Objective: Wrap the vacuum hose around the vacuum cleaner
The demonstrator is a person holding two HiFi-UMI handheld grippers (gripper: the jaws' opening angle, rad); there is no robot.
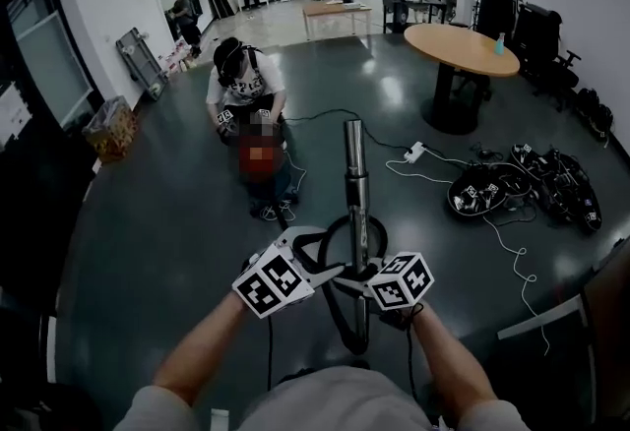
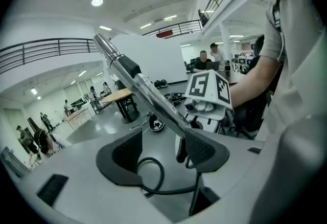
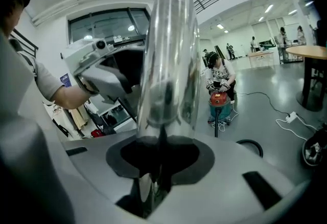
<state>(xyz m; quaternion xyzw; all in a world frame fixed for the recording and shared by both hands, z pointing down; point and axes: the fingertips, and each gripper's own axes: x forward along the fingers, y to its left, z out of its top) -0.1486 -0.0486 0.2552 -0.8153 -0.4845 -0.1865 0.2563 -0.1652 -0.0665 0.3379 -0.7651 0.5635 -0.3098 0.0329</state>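
Observation:
An upright shiny metal vacuum tube (image 1: 354, 183) stands in front of me. A black hose (image 1: 329, 248) loops around its lower part. My right gripper (image 1: 360, 285) is shut on the tube; in the right gripper view the tube (image 3: 168, 64) fills the space between the dark pads of that gripper (image 3: 161, 154). My left gripper (image 1: 328, 272) sits just left of the tube, jaws open. In the left gripper view the tube (image 2: 138, 82) slants past the right pad (image 2: 204, 151), and the hose (image 2: 156, 174) curls below the gap of the left gripper (image 2: 161, 156). The vacuum's body is hidden.
A person (image 1: 246, 85) crouches over a red vacuum (image 1: 258, 158) a few steps ahead. A round wooden table (image 1: 461, 47) stands at the back right. Gear and cables (image 1: 532, 185) lie on the floor at right, with a white power strip (image 1: 413, 152).

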